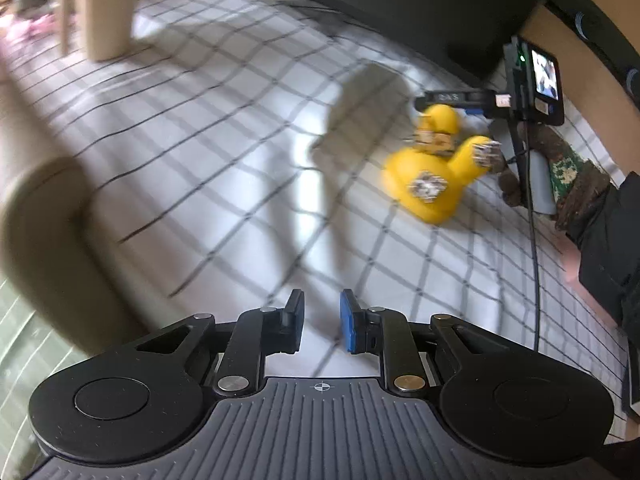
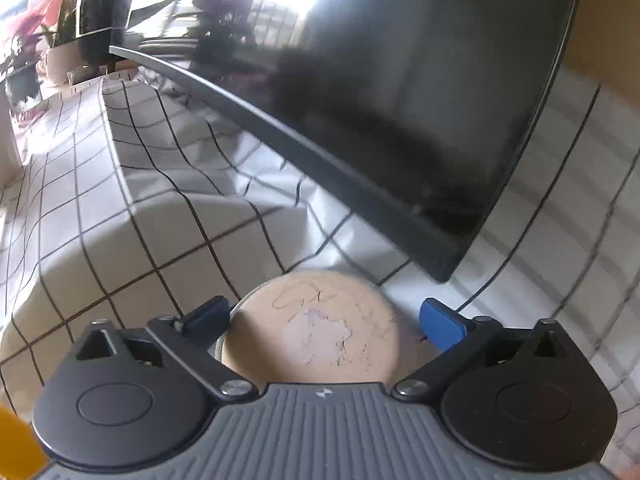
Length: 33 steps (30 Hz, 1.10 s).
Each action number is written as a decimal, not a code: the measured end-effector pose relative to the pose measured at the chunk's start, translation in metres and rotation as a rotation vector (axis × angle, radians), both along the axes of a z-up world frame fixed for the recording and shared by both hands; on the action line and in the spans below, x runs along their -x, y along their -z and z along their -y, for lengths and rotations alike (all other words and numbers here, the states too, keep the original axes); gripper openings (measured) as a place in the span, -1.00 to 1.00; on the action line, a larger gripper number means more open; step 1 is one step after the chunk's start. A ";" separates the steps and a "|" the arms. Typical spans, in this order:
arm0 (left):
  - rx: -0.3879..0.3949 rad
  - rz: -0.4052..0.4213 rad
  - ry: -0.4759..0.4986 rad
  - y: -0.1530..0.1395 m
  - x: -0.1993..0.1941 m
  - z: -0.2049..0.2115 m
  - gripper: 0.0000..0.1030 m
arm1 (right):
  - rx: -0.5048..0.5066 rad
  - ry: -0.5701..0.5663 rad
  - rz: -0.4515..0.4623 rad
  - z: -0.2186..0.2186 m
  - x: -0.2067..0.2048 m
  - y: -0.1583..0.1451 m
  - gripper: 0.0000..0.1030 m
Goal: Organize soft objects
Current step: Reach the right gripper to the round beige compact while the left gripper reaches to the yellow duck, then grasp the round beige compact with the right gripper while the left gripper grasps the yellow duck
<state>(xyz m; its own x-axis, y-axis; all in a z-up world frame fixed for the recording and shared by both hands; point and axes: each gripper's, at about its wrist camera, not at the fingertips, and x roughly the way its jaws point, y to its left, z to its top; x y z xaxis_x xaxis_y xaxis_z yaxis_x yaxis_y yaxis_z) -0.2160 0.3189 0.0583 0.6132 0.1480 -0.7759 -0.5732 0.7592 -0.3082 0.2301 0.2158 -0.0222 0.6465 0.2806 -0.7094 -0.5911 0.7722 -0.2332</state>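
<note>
So, left wrist view first: the left gripper (image 1: 322, 324) sits at the bottom centre with its jaws a narrow gap apart and nothing between them, just hovering over the white tablecloth (image 1: 224, 152) with the dark grid lines. Over at the middle right are two yellow rubber ducks (image 1: 430, 184), glossy, each with speckled square tags stuck on; the bigger one is in front and the smaller one (image 1: 442, 118) right behind it. Just past them is the gloved right hand (image 1: 560, 176) holding the other gripper, with a little lit screen (image 1: 545, 80) on top. Upper left has blurry beige mugs (image 1: 106, 12).

Right wrist view: the right gripper (image 2: 324, 320) is at the bottom centre, jaws spread wide either side of a round tan disc (image 2: 316, 328), scuffed with a pale patch in its middle. I can't tell if the pads actually touch it. A dark monitor (image 2: 400, 100) fills the upper right.
</note>
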 end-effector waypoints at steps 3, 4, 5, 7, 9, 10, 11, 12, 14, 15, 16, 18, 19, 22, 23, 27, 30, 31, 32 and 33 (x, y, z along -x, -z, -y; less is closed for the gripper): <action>0.017 0.003 -0.038 0.004 0.011 -0.008 -0.59 | -0.067 0.051 -0.058 0.011 -0.007 0.001 1.00; 0.023 0.008 -0.042 0.004 0.012 -0.009 -0.59 | -0.078 0.054 -0.065 0.014 -0.006 0.001 1.00; 0.026 0.011 -0.041 0.005 0.010 -0.008 -0.59 | -0.089 0.056 -0.073 0.019 -0.003 0.000 1.00; 0.027 0.021 -0.015 0.007 0.005 -0.007 -0.59 | -0.089 0.062 -0.086 0.026 0.007 -0.004 0.99; 0.025 0.042 0.032 0.007 -0.004 -0.005 -0.59 | -0.073 0.071 -0.057 0.035 0.027 -0.008 0.98; 0.024 0.055 0.056 0.006 -0.008 -0.001 -0.59 | -0.072 0.068 -0.044 0.041 0.041 -0.012 0.98; 0.022 0.070 0.085 0.004 -0.014 0.000 -0.59 | -0.074 0.073 -0.038 0.047 0.054 -0.015 0.98; 0.015 0.082 0.112 0.003 -0.020 0.002 -0.59 | -0.080 0.078 -0.034 0.056 0.069 -0.021 0.98; -0.017 0.103 0.163 0.000 -0.036 0.005 -0.59 | -0.089 0.090 -0.026 0.073 0.101 -0.030 0.98; -0.033 0.111 0.175 -0.002 -0.045 0.006 -0.59 | -0.085 0.102 -0.022 0.081 0.116 -0.033 0.98; -0.049 0.120 0.174 -0.003 -0.055 0.007 -0.59 | -0.078 0.114 -0.018 0.090 0.129 -0.036 0.98; -0.060 0.167 0.148 -0.006 -0.071 0.006 -0.59 | -0.056 0.155 0.000 0.108 0.159 -0.040 0.98; -0.052 0.196 0.123 -0.007 -0.077 0.003 -0.59 | -0.042 0.173 0.011 0.115 0.172 -0.042 0.98; 0.014 0.260 0.054 -0.010 -0.096 -0.011 -0.59 | 0.010 0.247 0.048 0.137 0.210 -0.043 0.98; 0.025 0.265 0.056 -0.013 -0.101 -0.012 -0.59 | 0.029 0.272 0.055 0.144 0.220 -0.042 0.98; -0.110 0.290 0.138 -0.032 -0.118 0.017 -0.59 | 0.119 0.369 0.083 0.165 0.251 -0.031 0.98; -0.150 0.320 0.161 -0.036 -0.134 0.047 -0.59 | 0.149 0.442 0.047 0.179 0.258 -0.019 0.98; -0.167 0.325 0.157 -0.035 -0.139 0.057 -0.59 | 0.130 0.450 0.061 0.183 0.261 -0.017 0.98; -0.182 0.318 0.152 -0.034 -0.143 0.065 -0.59 | 0.123 0.458 0.063 0.185 0.262 -0.017 0.99; -0.190 0.309 0.143 -0.032 -0.145 0.071 -0.59 | 0.119 0.459 0.062 0.186 0.263 -0.017 0.99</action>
